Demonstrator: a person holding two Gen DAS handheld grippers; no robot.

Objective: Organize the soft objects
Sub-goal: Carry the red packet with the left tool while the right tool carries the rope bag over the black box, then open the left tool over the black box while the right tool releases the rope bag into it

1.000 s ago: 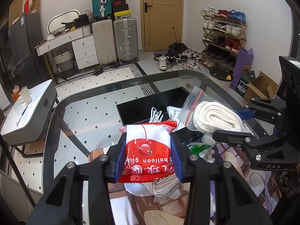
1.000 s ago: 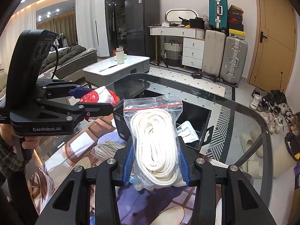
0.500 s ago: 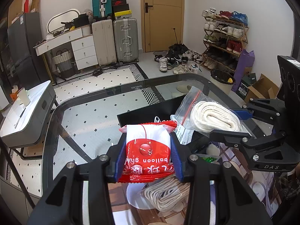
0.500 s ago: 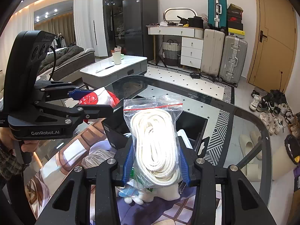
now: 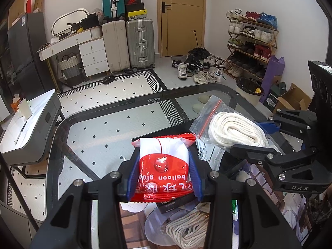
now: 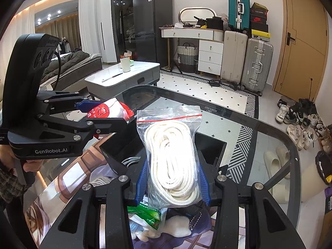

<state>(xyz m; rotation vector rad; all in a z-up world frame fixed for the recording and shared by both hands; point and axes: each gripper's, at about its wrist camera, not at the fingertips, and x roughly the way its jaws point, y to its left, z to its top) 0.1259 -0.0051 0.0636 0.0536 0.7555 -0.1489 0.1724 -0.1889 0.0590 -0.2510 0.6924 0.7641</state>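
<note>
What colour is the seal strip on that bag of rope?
Red, on the clear zip bag of white rope; right wrist view shows it best.

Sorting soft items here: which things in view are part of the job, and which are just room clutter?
In the job:
- red balloon glue packet, held by the left gripper
- bagged white rope, held by the right gripper
- black box
- loose rope bundle

Just lying about:
- suitcases
- shoe rack
- slippers

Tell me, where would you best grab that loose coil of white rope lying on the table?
Probably across the middle of the loose coil of white rope, coming from above. It lies flat on the glass table, below the left gripper, so its strands bunch between two fingers there. Both grippers are full now: the right gripper holds a bagged rope.
</note>
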